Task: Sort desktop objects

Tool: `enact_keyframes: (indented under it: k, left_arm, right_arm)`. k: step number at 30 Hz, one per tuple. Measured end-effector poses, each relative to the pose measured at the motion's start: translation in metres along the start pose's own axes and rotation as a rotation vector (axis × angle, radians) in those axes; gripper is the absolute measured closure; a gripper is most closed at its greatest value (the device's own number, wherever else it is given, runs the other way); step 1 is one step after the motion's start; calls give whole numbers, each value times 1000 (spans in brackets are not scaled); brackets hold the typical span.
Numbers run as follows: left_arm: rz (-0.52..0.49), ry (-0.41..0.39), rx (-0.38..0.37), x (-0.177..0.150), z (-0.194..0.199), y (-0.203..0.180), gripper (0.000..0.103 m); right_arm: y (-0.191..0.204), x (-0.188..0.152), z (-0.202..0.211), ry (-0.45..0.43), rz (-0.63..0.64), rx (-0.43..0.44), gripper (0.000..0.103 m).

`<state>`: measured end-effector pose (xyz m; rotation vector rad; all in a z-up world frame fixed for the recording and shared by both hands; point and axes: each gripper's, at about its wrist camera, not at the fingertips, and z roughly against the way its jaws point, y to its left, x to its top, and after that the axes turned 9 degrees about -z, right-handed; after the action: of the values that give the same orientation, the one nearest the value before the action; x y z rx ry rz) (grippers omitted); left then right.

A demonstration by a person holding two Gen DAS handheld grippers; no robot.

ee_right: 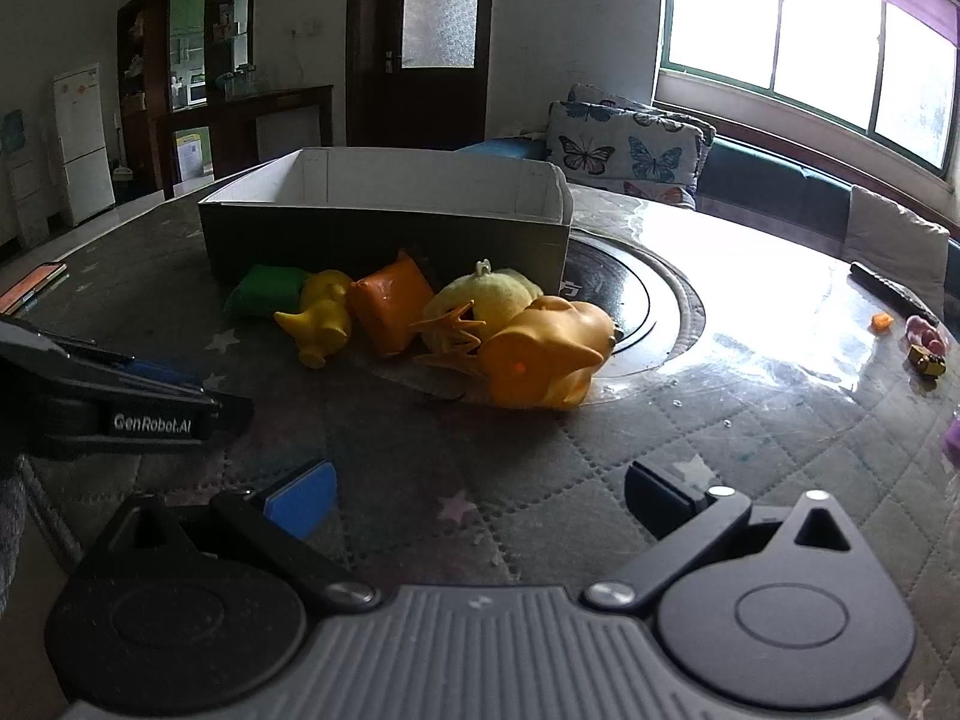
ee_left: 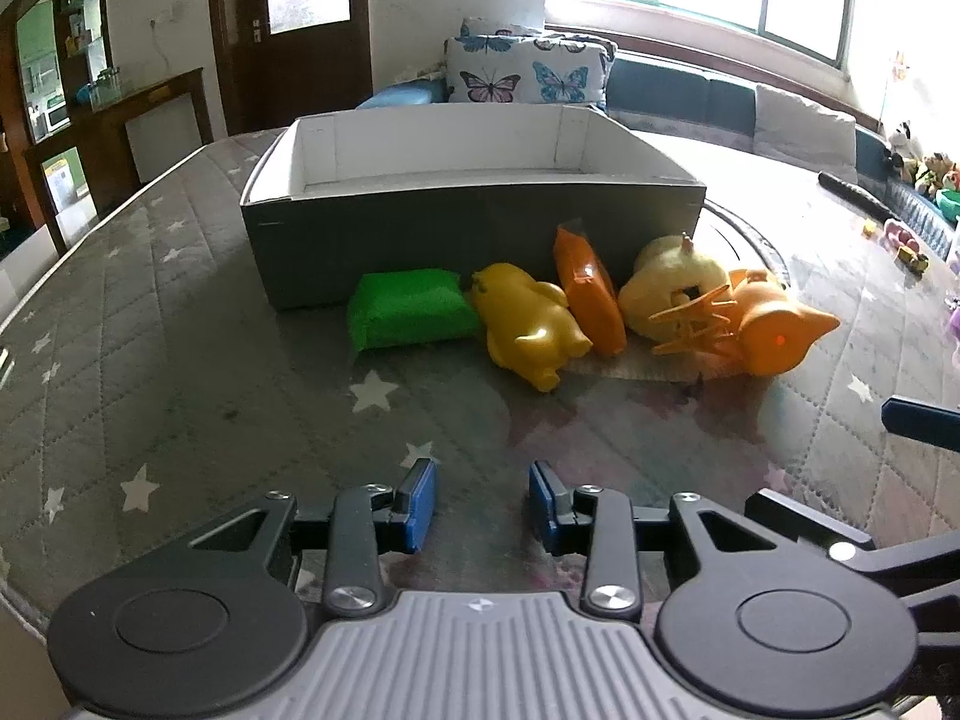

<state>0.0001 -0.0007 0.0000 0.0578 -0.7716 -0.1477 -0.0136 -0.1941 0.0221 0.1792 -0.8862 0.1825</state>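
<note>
A row of objects lies on the table against the near wall of an open grey box [ee_left: 420,228] [ee_right: 384,228]. From left: a green block [ee_left: 411,306] [ee_right: 267,291], a yellow rubber toy [ee_left: 531,324] [ee_right: 321,318], an orange packet [ee_left: 588,291] [ee_right: 393,300], a pale yellow plush [ee_left: 672,282] [ee_right: 486,297], an orange claw clip [ee_left: 690,318] [ee_right: 450,333] and an orange rubber toy [ee_left: 774,324] [ee_right: 546,354]. My left gripper [ee_left: 482,504] is open and empty, short of the row. My right gripper [ee_right: 480,501] is open wide and empty, also short of it.
The quilted star-pattern table cover [ee_left: 180,360] spreads to the left. A round glass turntable [ee_right: 660,312] sits right of the box. Small toys [ee_right: 927,351] and a dark remote [ee_right: 894,291] lie far right. Books [ee_right: 33,282] lie at the left edge. A sofa with butterfly cushions [ee_left: 522,69] stands behind.
</note>
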Motion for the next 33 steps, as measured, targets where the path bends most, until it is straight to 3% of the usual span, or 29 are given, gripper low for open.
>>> enact_keyframes:
  k: [33]
  left_arm:
    - [-77,20,17,9,-4,-18,65]
  right_arm:
    - [6,6,-12,57,-10,4,0]
